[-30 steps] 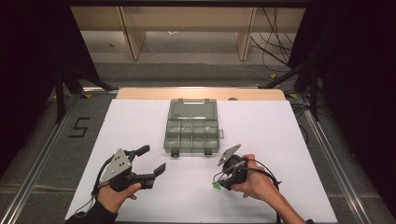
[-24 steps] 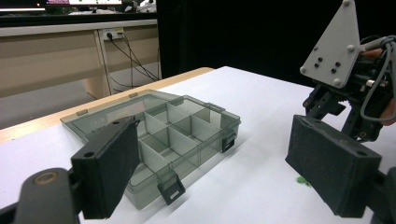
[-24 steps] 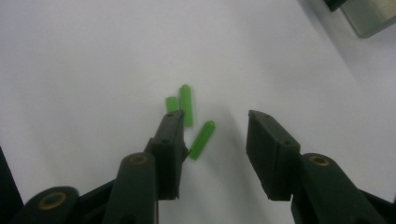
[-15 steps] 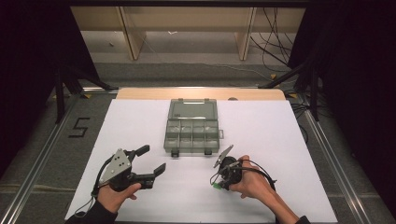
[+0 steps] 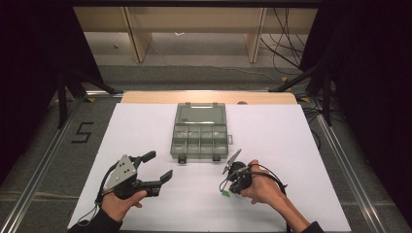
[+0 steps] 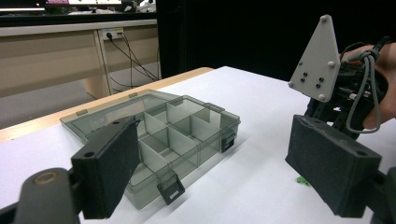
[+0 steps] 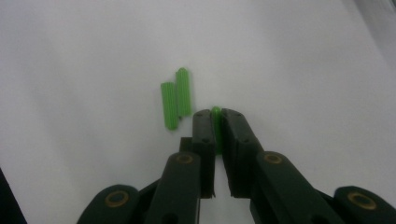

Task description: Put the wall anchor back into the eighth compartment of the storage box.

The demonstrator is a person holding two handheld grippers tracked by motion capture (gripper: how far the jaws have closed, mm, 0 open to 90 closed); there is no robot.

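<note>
Green plastic wall plugs were the business of this moment, and the work sat at the near edge of the white desk (image 5: 145, 126). Going from the left: the left gripper (image 5: 158, 167) hovered over the near left of the desk with its fingers (image 6: 109, 165) spread wide and nothing between them, aimed toward the box. In the middle, farther off, stood the smoky transparent compartment box (image 5: 200, 138), its lid folded flat on the far side and its two latches hanging at the near edge; the small cells looked mostly empty, though a few may have held pale bits too small to make out. To the right and nearer, the right gripper (image 7: 216, 122) pointed down at the desk, and its fingers had just been closing; in the right gripper view they stood pinched on one green wall plug (image 7: 216, 112), whose rounded tip peeped out between the pads. Two more green plugs (image 7: 176, 102) lay side by side on the desk, just to the left of those fingers and apart from them.

To do this pick well, my judgement was that the grip should stay firm before any lift, since the plug was narrow, ribbed and caught close to the fingertips, so it could twist or squirt out. A straight rise would keep clear of the two neighbouring plugs. Then the carry would go far and left toward an open cell, releasing low so the plug did not bounce over a divider.
</note>
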